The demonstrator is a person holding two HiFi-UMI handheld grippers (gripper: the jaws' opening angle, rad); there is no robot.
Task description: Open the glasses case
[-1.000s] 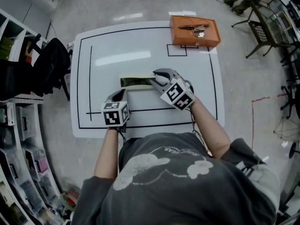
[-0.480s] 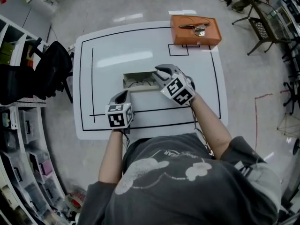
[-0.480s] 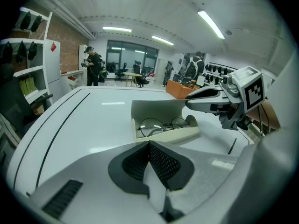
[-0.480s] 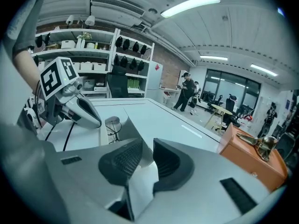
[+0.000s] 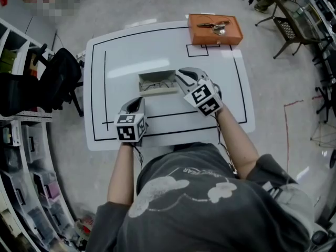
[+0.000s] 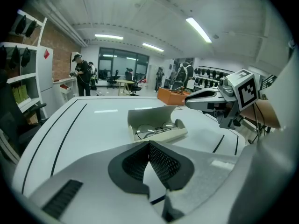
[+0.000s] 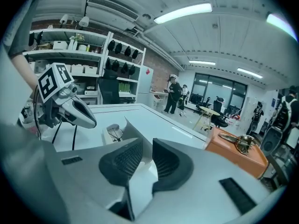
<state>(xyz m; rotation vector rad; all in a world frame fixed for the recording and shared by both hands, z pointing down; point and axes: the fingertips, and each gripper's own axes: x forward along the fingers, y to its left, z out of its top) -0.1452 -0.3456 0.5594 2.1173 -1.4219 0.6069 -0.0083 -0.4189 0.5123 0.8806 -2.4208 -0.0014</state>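
Head view: cream hard-shell glasses case (image 5: 157,84) lies open on white table (image 5: 157,51), thin-rimmed specs (image 6: 154,129) inside. Right gripper (image 5: 182,75) at its R end, jaws narrowly apart. Left gripper (image 5: 135,103): 2 jaws together, empty.

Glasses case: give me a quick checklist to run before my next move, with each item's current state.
1. Glasses case lid up: ok, it stands open on the table.
2. Glasses lying in the case's lower half: ok.
3. Left gripper clear of the case: ok, fingers together with nothing between them.
4. Right gripper free of the lid: cannot tell; its fingers stand slightly apart at the lid's right end.
5. Orange box out of the way: ok, at the table's far edge.
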